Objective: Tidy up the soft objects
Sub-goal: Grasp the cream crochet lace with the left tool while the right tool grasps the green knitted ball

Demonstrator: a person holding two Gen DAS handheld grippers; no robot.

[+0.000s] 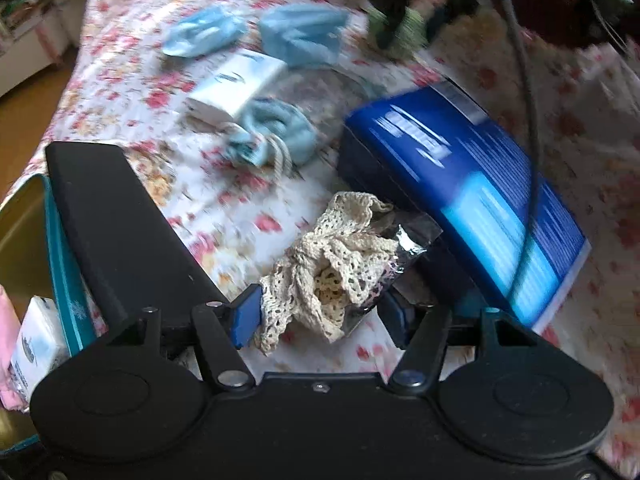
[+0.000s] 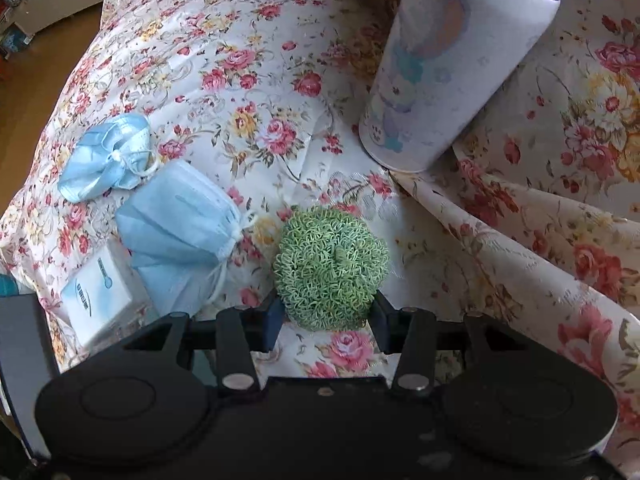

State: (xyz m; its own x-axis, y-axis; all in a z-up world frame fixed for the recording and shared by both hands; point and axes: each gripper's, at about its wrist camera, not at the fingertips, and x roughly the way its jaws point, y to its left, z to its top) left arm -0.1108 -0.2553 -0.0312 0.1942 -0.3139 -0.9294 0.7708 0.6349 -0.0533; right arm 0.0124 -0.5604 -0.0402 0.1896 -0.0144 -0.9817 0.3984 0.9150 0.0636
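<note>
Two grippers grip soft goods on a flowered bedspread (image 2: 248, 80): the left gripper (image 1: 320, 312) pinches a crumpled cream lace cloth (image 1: 332, 264) beside a blue box (image 1: 472, 184); the right gripper (image 2: 326, 322) squeezes a round green looped scrubber (image 2: 332, 272) near blue pleated masks (image 2: 176, 224).

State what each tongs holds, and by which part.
Left tongs pinch the cream lace bundle by its lower end. Right tongs squeeze the green scrubber across its near sides.

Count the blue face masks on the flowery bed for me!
2 light-blue face masks: a crumpled one farther left, a folded one beside the green scrubby ball. More may be hidden.
</note>
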